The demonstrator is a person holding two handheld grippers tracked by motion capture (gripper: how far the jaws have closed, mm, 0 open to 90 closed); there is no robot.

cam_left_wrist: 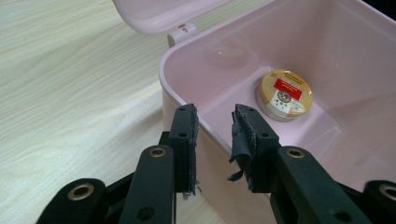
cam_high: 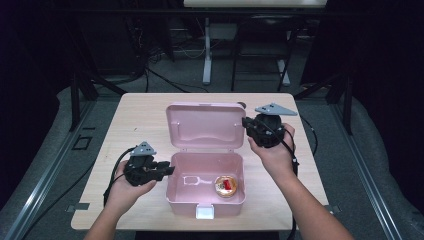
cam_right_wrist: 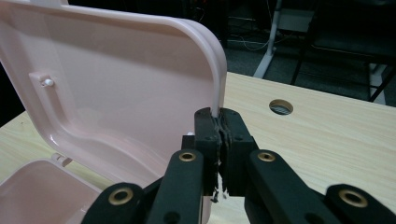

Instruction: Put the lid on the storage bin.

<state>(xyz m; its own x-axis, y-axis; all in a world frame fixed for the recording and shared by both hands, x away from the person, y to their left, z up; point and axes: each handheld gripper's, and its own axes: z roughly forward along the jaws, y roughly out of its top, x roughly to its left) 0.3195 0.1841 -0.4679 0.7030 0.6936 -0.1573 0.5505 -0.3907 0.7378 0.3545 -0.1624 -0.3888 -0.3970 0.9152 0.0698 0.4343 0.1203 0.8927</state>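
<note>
We see a pink box (cam_high: 205, 197) standing open in the middle of the table (cam_high: 135, 120). Its tub holds one thing: a small round tin (cam_high: 226, 186), lying flat on the floor of the tub toward the near right corner. The tin has a gold top with a red label across it and a pale metal side; the print on it is too small for us to read. The rest of the tub's floor is bare pink plastic, glossy, with a white latch at the front wall.

The lid (cam_high: 206, 125) stands raised behind the tub, hinged at the back, its hollow inner face turned toward us.

Our right gripper (cam_right_wrist: 219, 122) has its jaws clenched on the right edge of the lid, the thin rim pinched between the pads.

Our left gripper (cam_left_wrist: 215, 121) is at the tub's left wall with its jaws released, one on either side of the rim, not pressing on it.
</note>
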